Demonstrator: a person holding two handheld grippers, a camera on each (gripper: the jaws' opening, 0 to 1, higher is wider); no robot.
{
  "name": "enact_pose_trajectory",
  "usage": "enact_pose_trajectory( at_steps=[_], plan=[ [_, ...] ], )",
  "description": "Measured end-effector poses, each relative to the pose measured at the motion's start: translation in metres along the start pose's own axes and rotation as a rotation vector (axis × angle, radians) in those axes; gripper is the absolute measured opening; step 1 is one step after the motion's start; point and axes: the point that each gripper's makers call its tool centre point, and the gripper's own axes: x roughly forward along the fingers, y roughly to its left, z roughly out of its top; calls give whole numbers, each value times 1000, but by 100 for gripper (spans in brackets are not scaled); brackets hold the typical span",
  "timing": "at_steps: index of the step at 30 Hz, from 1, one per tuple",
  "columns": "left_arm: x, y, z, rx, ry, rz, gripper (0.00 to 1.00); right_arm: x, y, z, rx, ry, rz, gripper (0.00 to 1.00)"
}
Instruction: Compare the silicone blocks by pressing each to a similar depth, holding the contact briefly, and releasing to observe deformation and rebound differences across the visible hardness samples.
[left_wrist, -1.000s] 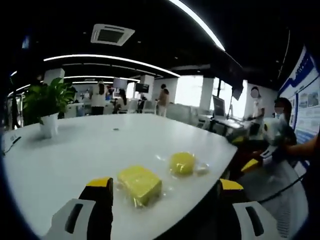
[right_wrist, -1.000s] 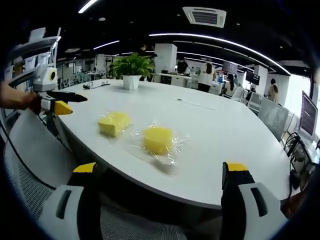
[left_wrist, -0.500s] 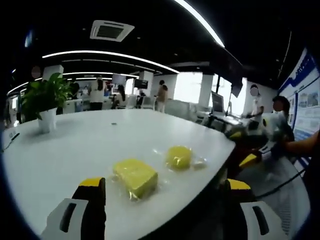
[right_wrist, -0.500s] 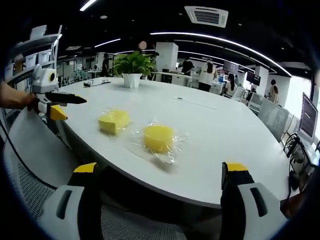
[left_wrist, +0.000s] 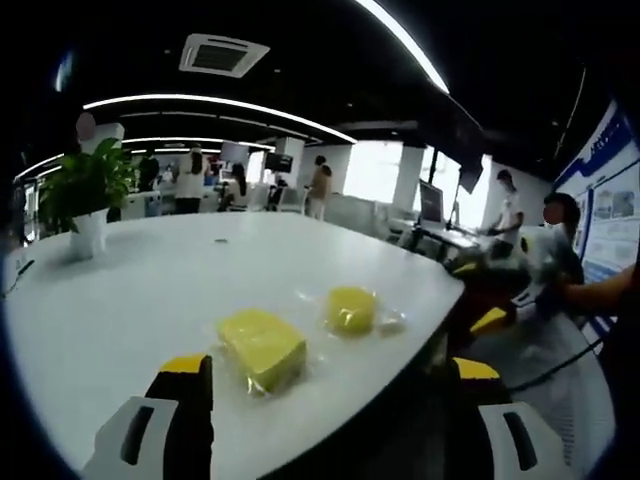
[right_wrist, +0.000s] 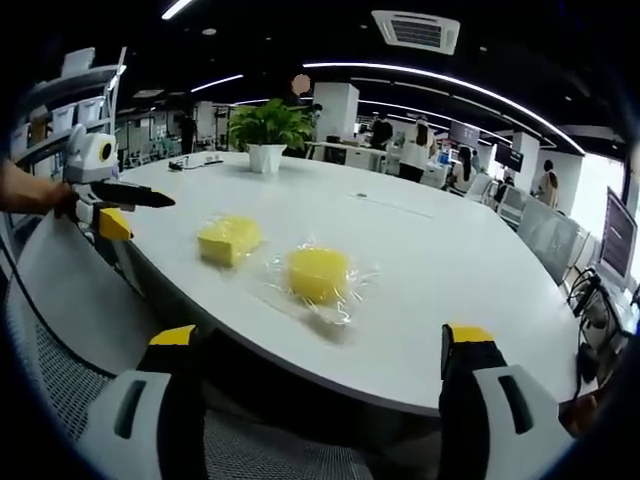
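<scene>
Two hand-held tools, black and white with yellow tips

The left tool has two black jaws capped in yellow, each set on a white moulded base with a dark oval slot. The right tool is built the same: black jaws, yellow end caps, white slotted bases. In the right gripper view the left tool also appears from the side, with a white rounded housing, a black jaw, a yellow tip and a dark cable trailing below.
</scene>
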Motion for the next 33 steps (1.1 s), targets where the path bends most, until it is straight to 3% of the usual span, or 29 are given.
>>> enact_pose_trajectory(
  at_steps=[4, 9, 13, 16, 19, 23, 27, 33],
  plan=[
    [4, -8, -1, 47, 41, -28, 95, 0, 0, 1, -3, -4, -3, 92],
    [11, -3, 12, 22, 51, -54, 86, 0, 0, 1, -3, -9, -4, 91],
    [38, -11, 39, -82, 20, -79, 76, -1, 1, 2, -3, -15, -5, 91],
    [62, -11, 40, -123, 54, -90, 66, -1, 0, 3, 0, -22, -8, 91],
    [78, -16, 41, -110, 75, -98, 55, -2, -1, 3, 0, -25, -11, 91],
    [104, -12, 37, -108, 105, -91, 55, -2, -2, 5, 2, -33, -15, 91],
    [123, -6, 37, -212, 98, -71, 55, -2, -2, 5, 2, -35, -14, 90],
    [145, 9, 31, -303, 113, -30, 55, -2, -2, 6, 2, -35, -17, 90]
  ],
)
